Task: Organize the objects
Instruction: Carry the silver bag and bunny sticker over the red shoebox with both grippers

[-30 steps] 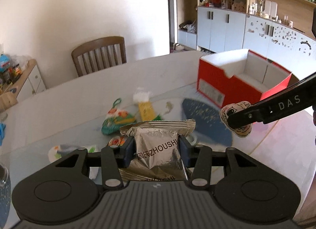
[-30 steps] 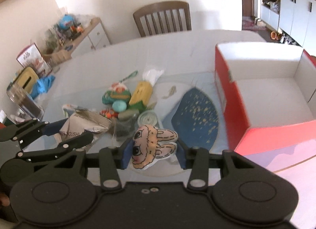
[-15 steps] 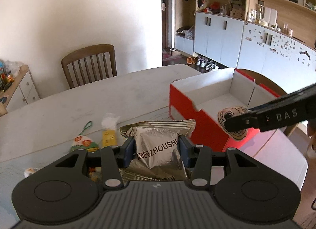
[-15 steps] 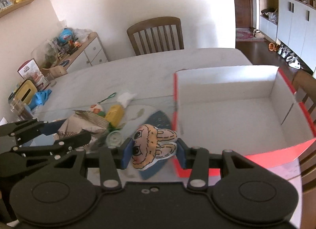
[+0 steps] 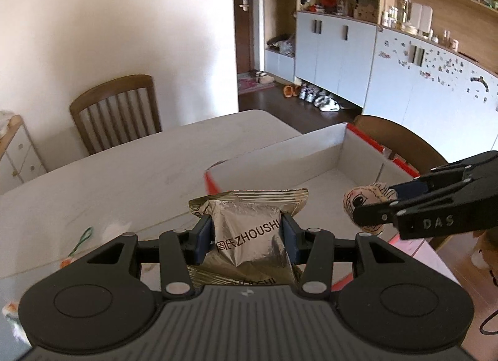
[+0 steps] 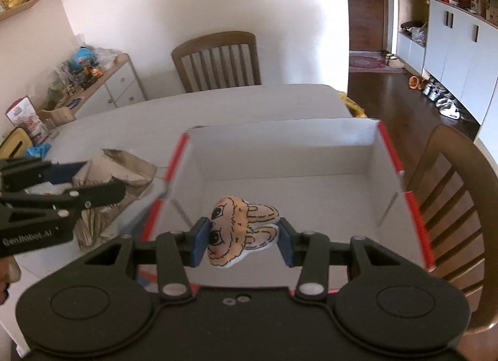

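Observation:
My left gripper (image 5: 247, 238) is shut on a silver foil snack packet (image 5: 249, 233) marked ZHOUSHI, held in the air at the near left corner of the red box (image 5: 311, 152). The packet also shows in the right wrist view (image 6: 118, 168), left of the box. My right gripper (image 6: 242, 236) is shut on a flat cartoon rabbit toy (image 6: 239, 230) and holds it above the white inside of the red box (image 6: 311, 155). The right gripper with the rabbit toy (image 5: 367, 202) shows at the right in the left wrist view.
The box stands on a pale table (image 5: 124, 171). A wooden chair (image 6: 218, 62) stands at the far side and another chair (image 6: 454, 192) at the right. Small items (image 5: 81, 239) lie on the table at the left. A sideboard (image 6: 102, 87) stands at the back left.
Both grippers have moved right and forward with their loads, away from the pile of small items. The rabbit toy has gone from beside the box to above its inside.

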A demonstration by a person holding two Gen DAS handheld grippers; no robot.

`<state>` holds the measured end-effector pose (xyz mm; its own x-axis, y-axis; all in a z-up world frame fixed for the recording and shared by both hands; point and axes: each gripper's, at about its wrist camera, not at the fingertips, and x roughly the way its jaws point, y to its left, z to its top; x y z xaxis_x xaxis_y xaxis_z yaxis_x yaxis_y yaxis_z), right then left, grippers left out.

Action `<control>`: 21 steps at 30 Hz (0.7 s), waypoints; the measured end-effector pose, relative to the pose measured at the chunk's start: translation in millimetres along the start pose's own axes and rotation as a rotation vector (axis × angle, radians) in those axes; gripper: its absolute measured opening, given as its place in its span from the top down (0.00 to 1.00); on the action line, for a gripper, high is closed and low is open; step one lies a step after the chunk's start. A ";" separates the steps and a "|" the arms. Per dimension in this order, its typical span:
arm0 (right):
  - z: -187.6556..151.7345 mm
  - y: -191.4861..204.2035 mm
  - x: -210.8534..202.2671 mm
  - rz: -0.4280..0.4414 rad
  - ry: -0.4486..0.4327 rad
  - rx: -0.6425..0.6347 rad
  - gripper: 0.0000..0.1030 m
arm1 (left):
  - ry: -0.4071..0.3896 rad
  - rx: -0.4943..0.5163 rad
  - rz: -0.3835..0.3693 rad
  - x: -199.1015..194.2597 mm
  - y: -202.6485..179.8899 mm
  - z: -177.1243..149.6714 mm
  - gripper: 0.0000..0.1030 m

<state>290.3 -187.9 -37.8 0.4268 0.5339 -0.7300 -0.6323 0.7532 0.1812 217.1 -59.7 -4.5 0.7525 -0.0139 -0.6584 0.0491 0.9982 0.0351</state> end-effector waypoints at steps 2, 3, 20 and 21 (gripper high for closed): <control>1.2 -11.7 4.6 -0.007 0.009 0.001 0.57 | 0.012 0.016 -0.008 13.3 -10.0 10.7 0.55; 1.1 -16.0 6.5 -0.010 0.013 -0.001 0.57 | 0.018 0.025 -0.008 20.4 -15.6 15.5 0.55; -5.3 -43.1 73.4 -0.014 0.187 -0.115 0.57 | 0.208 0.097 -0.035 138.8 -67.5 38.6 0.55; -5.4 -43.7 77.5 -0.012 0.198 -0.118 0.57 | 0.226 0.098 -0.032 145.3 -67.8 38.2 0.55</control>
<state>347.5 -181.6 -105.9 0.3066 0.4304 -0.8490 -0.7042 0.7026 0.1019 348.2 -131.6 -73.8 0.5839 -0.0205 -0.8115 0.1422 0.9868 0.0774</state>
